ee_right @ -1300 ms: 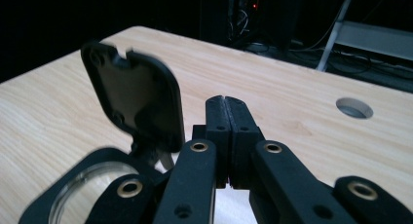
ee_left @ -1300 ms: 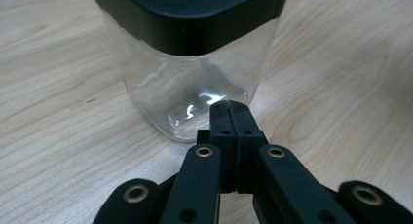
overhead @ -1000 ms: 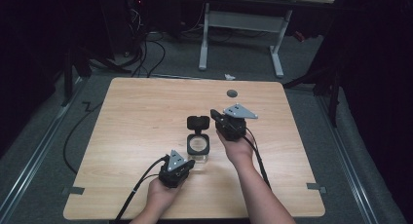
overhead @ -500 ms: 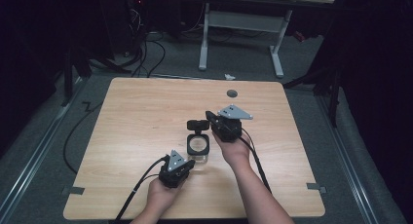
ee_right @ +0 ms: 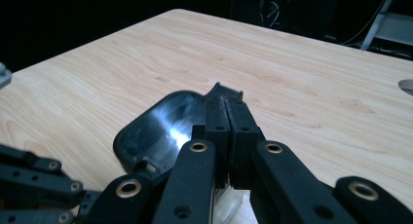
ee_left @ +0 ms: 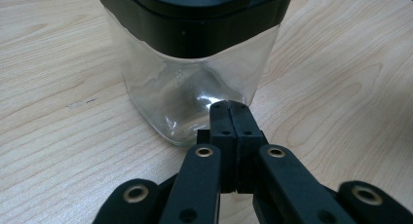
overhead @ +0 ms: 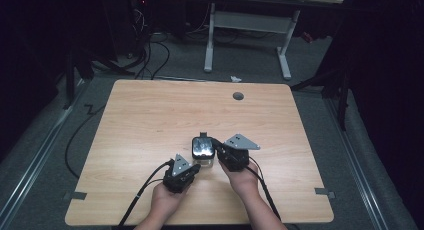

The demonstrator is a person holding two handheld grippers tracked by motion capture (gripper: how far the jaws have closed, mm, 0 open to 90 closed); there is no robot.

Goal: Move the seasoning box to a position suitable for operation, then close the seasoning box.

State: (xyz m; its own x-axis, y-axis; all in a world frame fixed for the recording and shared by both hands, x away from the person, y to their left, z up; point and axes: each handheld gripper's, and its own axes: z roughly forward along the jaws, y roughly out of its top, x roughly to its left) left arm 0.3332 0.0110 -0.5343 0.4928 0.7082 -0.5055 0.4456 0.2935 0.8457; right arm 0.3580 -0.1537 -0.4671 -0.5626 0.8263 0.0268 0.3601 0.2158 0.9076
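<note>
A second ago the lid (overhead: 203,147) stood swung back on the far side of the jar (overhead: 202,161), with the right gripper (overhead: 219,151) out beside it; now the lid lies flat over the jar's mouth and the right gripper has come nearer, its jaws pressed together with nothing between them and lying over the lid's right edge; I judge the closing is nearly done, and what may remain is a firm press to seat the lid.

The left gripper (overhead: 195,166) has hardly moved; its jaws are also shut tight on nothing, tips against the jar's near side, seemingly bracing it so it does not slide.

The jar sits on the table (overhead: 150,115), near the near edge and about midway across, between the two grippers.

The left gripper view shows what the high view cannot: the jar is clear glass with rounded corners, apparently empty, its black collar sitting level on top, and the tips of the left gripper (ee_left: 229,107) meet the glass low down; the right gripper view instead shows the lid's glossy top (ee_right: 156,126) and a small tab beyond the tips of the right gripper (ee_right: 228,104); whether the lid has latched I cannot tell.
</note>
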